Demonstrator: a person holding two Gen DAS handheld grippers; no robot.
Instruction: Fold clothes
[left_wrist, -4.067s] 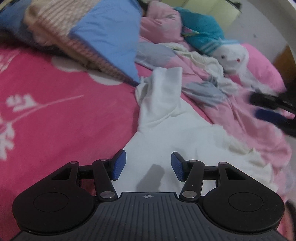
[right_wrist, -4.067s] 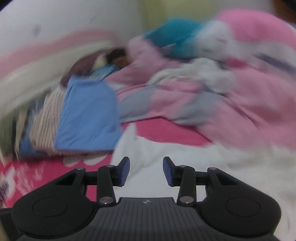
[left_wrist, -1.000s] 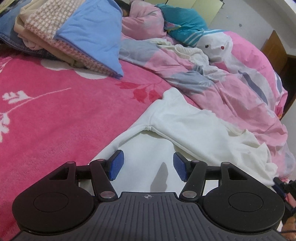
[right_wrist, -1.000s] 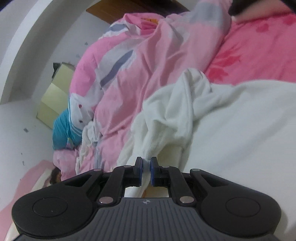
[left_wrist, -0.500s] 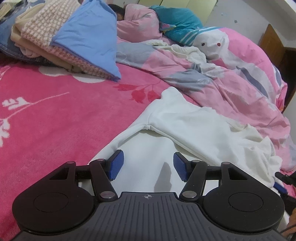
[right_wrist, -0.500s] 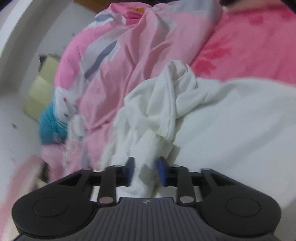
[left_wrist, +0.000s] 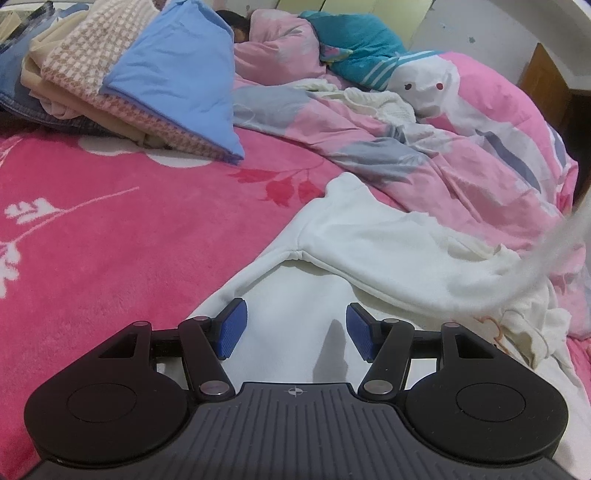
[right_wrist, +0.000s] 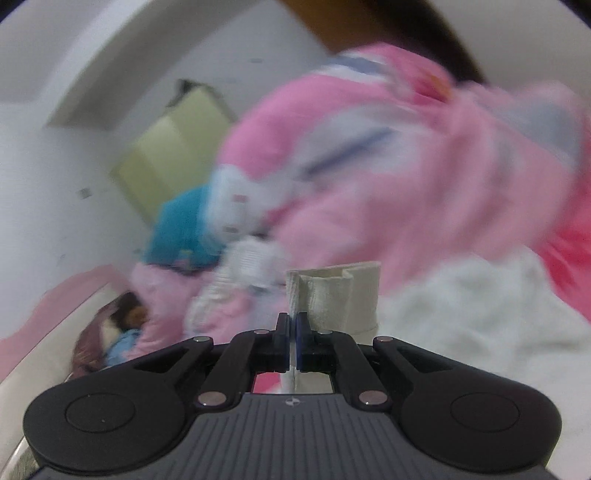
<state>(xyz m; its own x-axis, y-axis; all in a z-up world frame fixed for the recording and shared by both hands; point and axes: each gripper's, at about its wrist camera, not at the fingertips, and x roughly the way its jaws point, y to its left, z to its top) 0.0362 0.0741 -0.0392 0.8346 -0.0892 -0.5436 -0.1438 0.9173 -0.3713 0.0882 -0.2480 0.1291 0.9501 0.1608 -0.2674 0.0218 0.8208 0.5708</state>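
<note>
White sweatshirt (left_wrist: 369, 251), pink floral blanket (left_wrist: 110, 229)

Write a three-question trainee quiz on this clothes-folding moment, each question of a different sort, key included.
1. True or false: the left gripper is clamped on the white long-sleeved cotton top.
2. What does the right gripper hold? A) ribbed white cuff B) blue folded cloth C) nothing
3. Fill in: the top lies on a ____ fleece blanket.

Key: 1 false; 2 A; 3 pink.
</note>
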